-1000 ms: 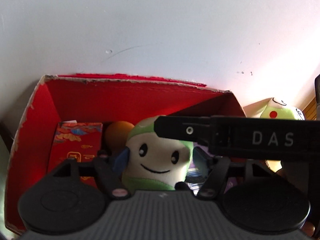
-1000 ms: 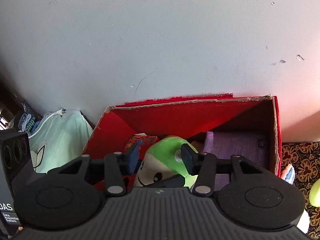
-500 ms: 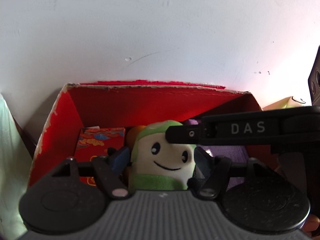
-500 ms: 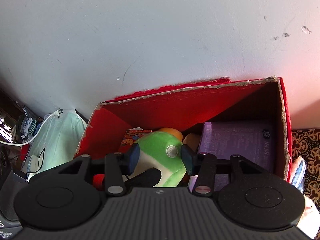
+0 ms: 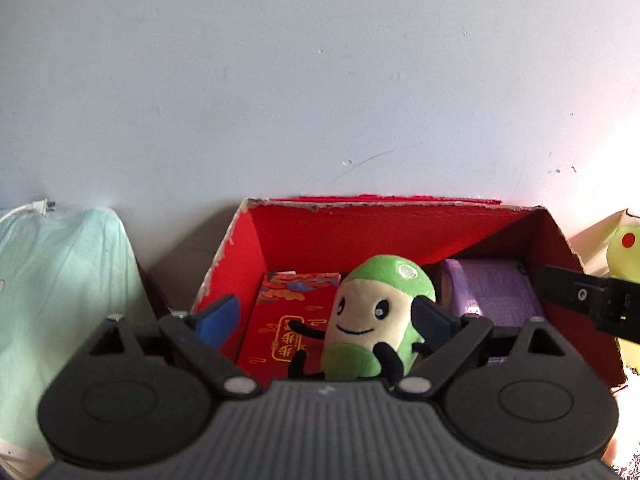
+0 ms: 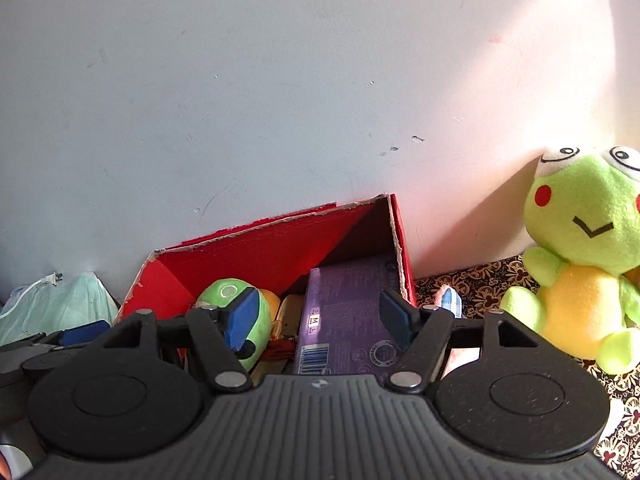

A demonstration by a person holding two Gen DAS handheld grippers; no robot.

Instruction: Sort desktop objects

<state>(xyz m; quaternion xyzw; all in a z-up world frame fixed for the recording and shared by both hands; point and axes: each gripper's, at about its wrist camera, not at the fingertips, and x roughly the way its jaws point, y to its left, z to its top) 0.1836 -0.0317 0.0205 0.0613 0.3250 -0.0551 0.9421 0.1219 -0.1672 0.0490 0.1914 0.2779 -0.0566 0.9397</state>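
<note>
A green and cream plush toy [image 5: 372, 320] with a smiling face stands inside the red cardboard box [image 5: 360, 236], leaning on a red packet [image 5: 288, 320] beside a purple box [image 5: 492, 288]. My left gripper [image 5: 326, 320] is open in front of the box, with the toy free between its blue pads. My right gripper [image 6: 318, 318] is open too, holds nothing, and points at the purple box [image 6: 344, 312]. From this side the plush toy [image 6: 228, 296] shows at the left of the red box [image 6: 280, 248].
A big green and yellow frog plush [image 6: 584, 256] sits to the right of the box on a patterned cloth [image 6: 480, 280]. To the left lies a mint-green bag [image 5: 60, 280] with a white plug [image 5: 44, 206]. A pale wall rises right behind.
The left gripper has opened, let go of the plush toy and drawn back from the box. The right gripper has opened wider and swung to the right, so the frog plush is in its view.
</note>
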